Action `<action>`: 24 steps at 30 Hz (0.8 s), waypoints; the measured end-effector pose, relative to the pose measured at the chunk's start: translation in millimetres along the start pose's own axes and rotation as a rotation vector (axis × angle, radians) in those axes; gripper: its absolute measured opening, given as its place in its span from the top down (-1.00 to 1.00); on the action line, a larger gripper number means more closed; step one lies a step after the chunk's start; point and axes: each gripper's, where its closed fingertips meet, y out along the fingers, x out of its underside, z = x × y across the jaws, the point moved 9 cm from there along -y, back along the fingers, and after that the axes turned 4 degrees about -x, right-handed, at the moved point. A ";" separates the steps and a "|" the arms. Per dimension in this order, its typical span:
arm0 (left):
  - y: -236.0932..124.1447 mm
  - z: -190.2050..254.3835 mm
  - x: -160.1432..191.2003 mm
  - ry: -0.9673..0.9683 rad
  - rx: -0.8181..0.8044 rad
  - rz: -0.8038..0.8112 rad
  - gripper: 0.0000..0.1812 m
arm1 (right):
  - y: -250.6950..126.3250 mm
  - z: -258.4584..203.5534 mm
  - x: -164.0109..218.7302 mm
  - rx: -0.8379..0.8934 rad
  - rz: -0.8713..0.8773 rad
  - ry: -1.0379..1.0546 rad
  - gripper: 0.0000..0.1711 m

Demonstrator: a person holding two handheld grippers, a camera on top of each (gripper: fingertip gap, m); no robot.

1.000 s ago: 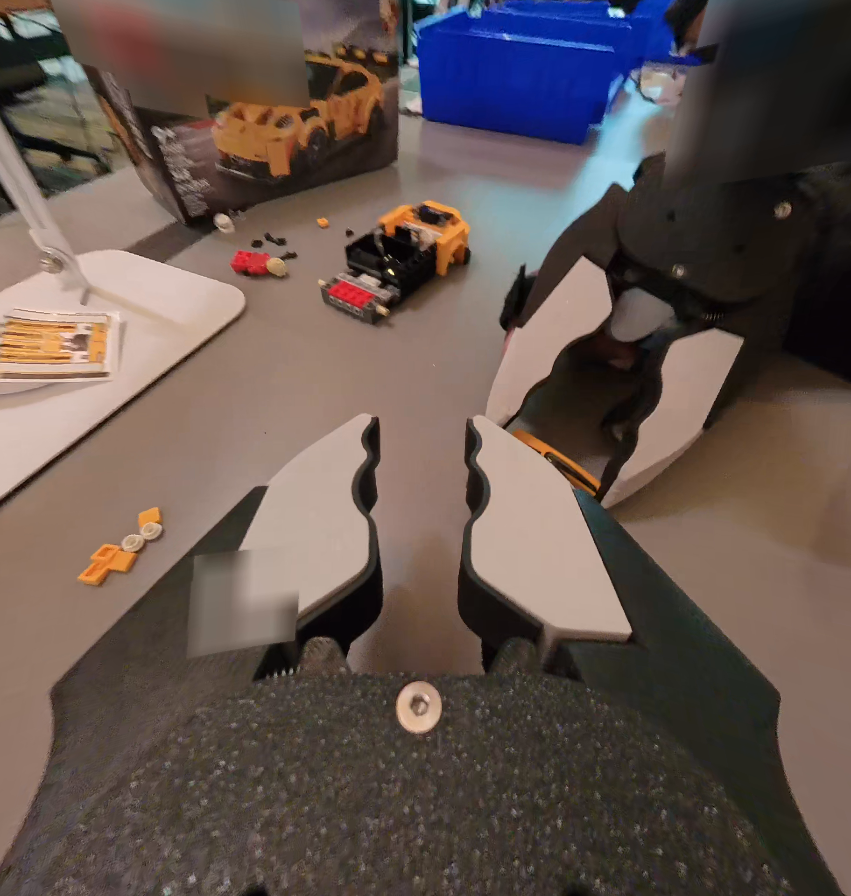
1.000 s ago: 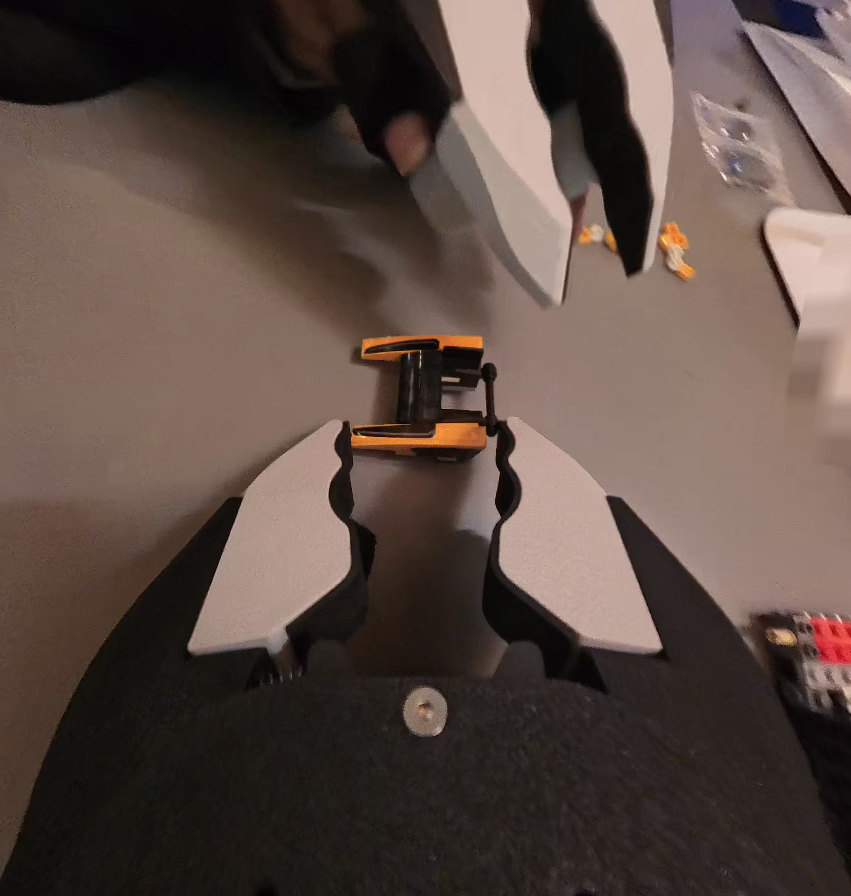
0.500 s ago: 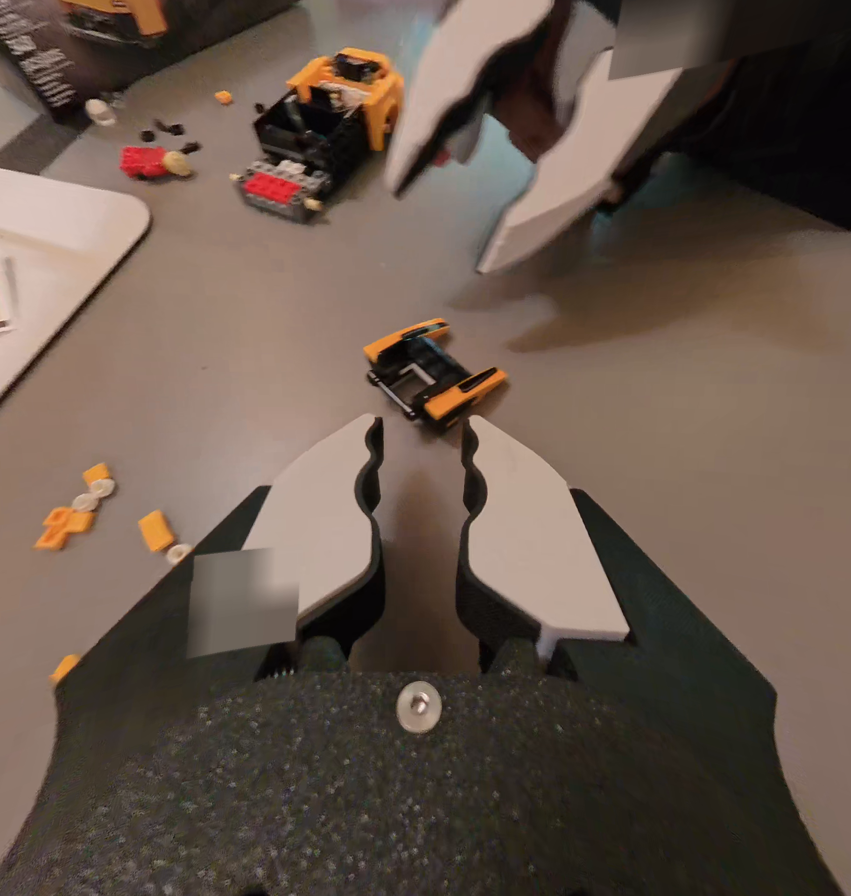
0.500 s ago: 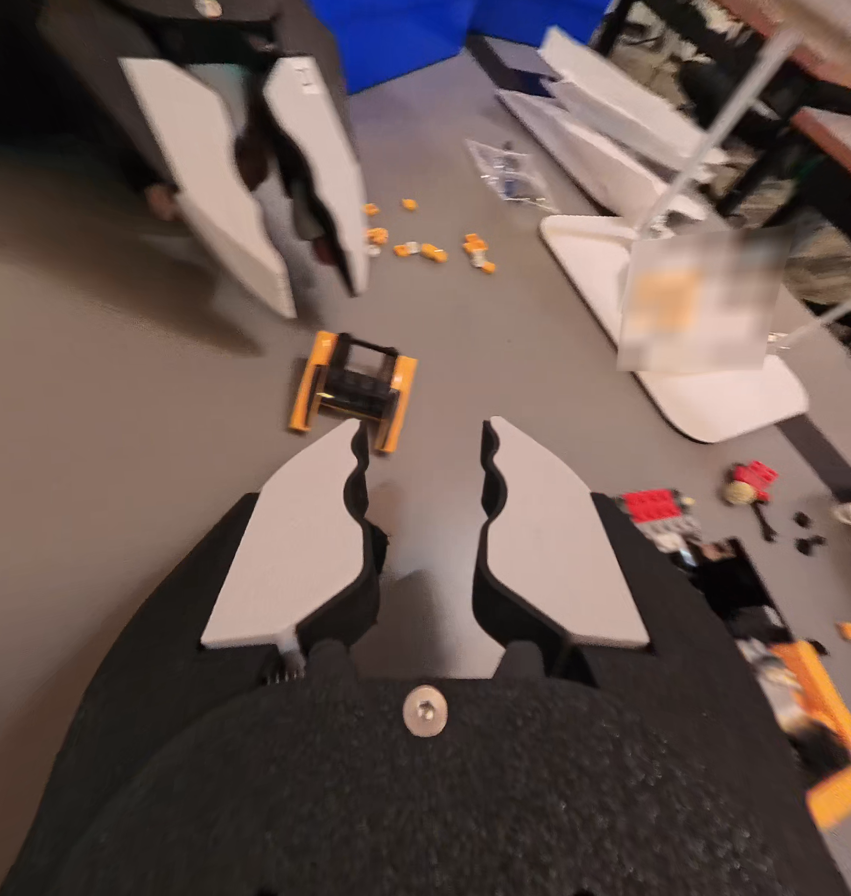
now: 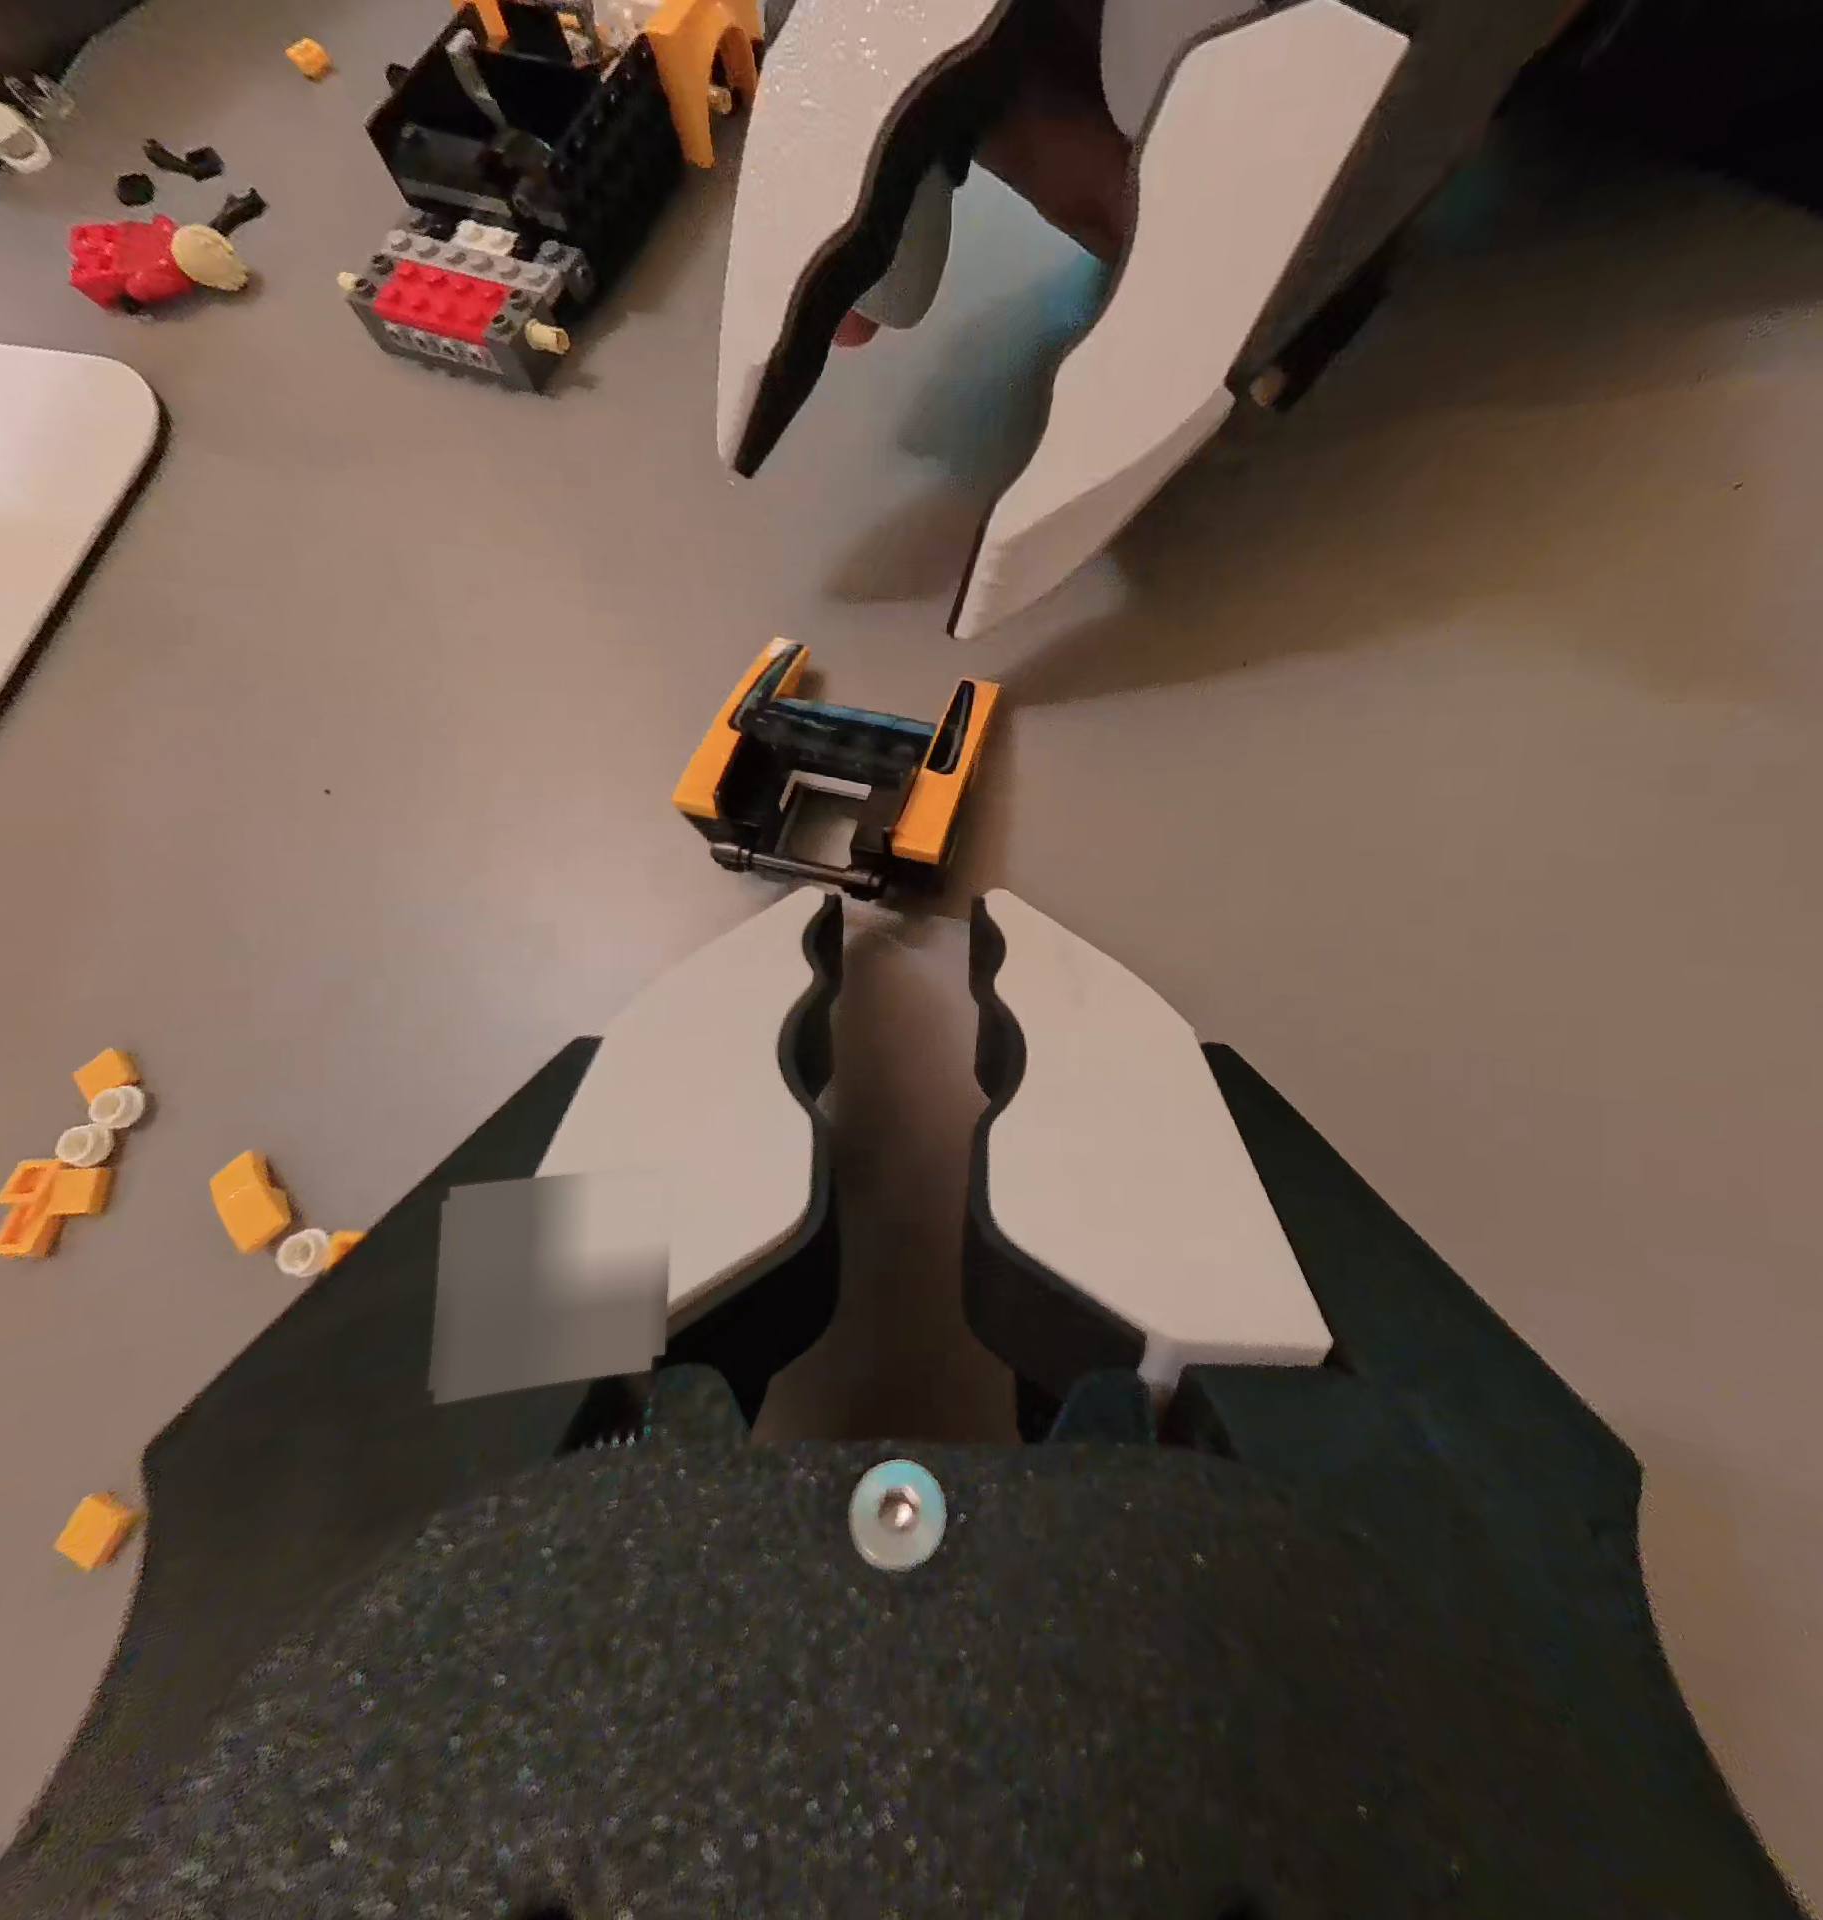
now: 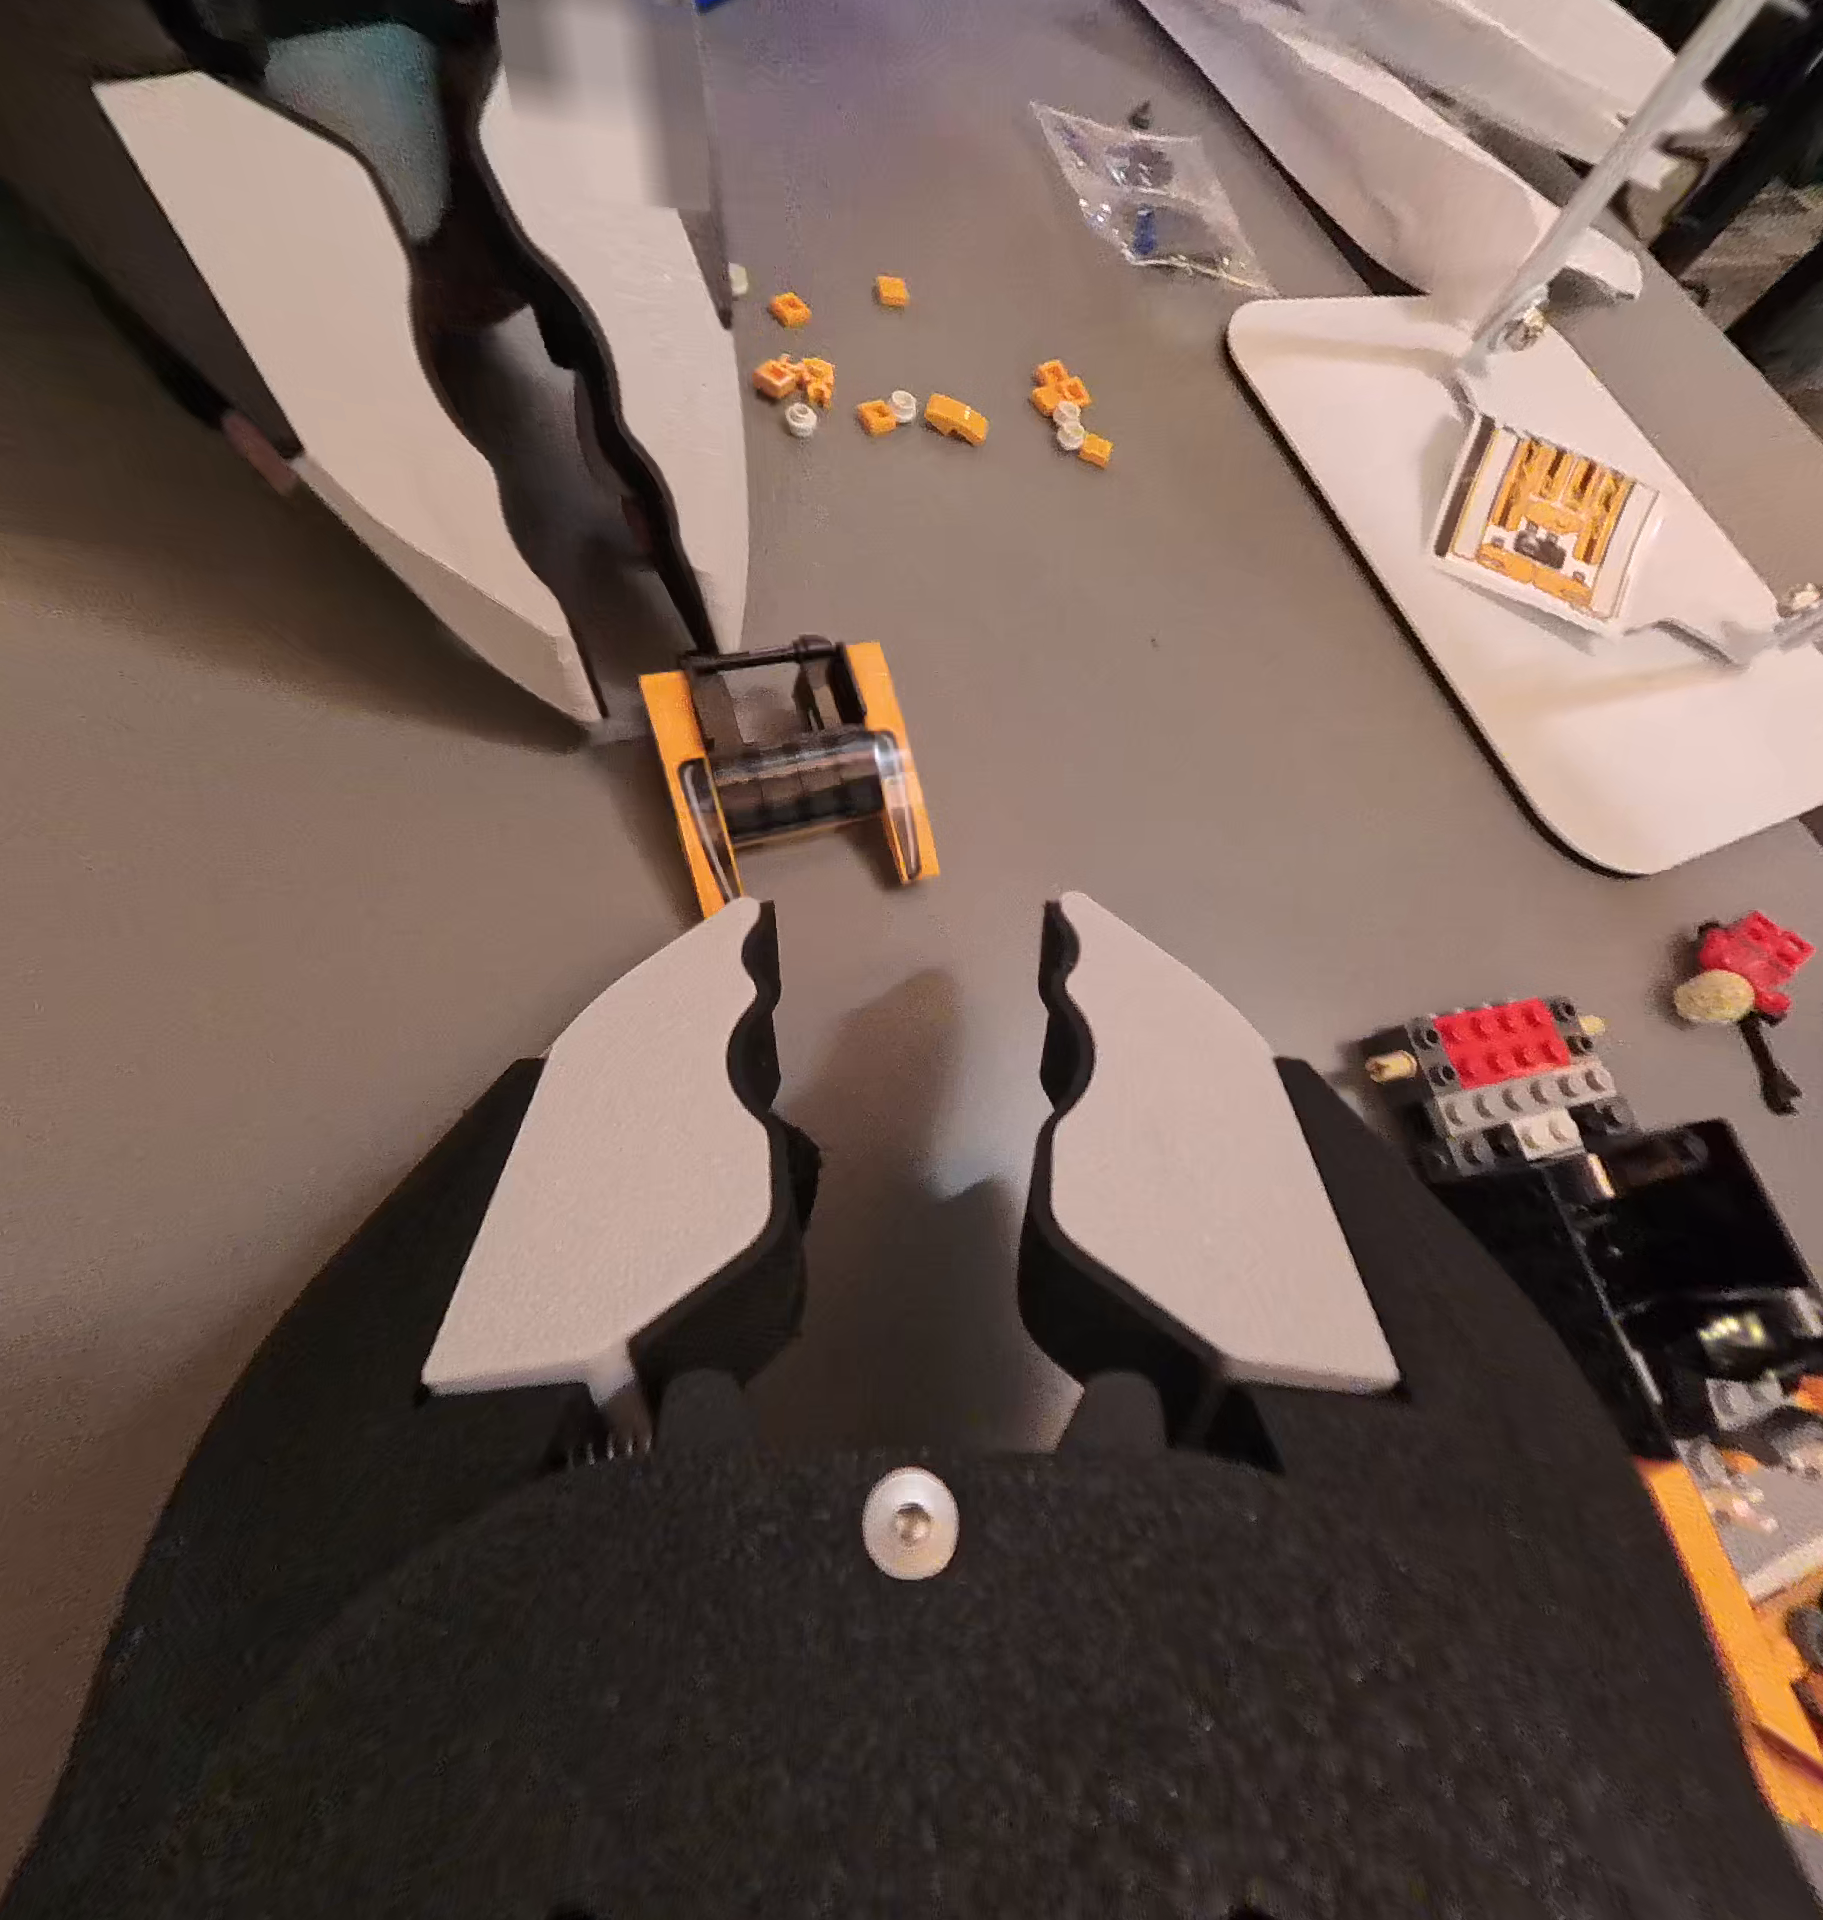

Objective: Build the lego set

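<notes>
Here, two grippers face each other, left gripper point(image 5: 905, 902) and right gripper point(image 6: 909, 906), fingers apart, both empty. One orange-black roof piece point(image 5: 836, 774) lies on the desk point(image 5: 1406, 831) between them. Only the right view shows the instruction sheet point(image 6: 1541, 535) near the far edge.

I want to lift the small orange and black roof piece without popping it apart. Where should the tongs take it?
Probably across the two orange side rails of the roof piece, with the left tongs coming from the thin black bar's end. The rails look long, parallel and flat-sided; the bar looks too slender to squeeze.
</notes>
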 end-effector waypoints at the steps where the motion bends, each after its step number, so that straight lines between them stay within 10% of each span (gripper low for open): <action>1: -1.3 0.5 0.2 0.006 -0.005 0.007 0.74 | -1.9 1.6 0.5 0.005 0.012 0.011 0.44; 24: 7.0 -0.8 -3.0 0.086 -0.128 0.011 0.70 | 10.0 -4.9 -1.4 -0.092 -0.052 0.039 0.28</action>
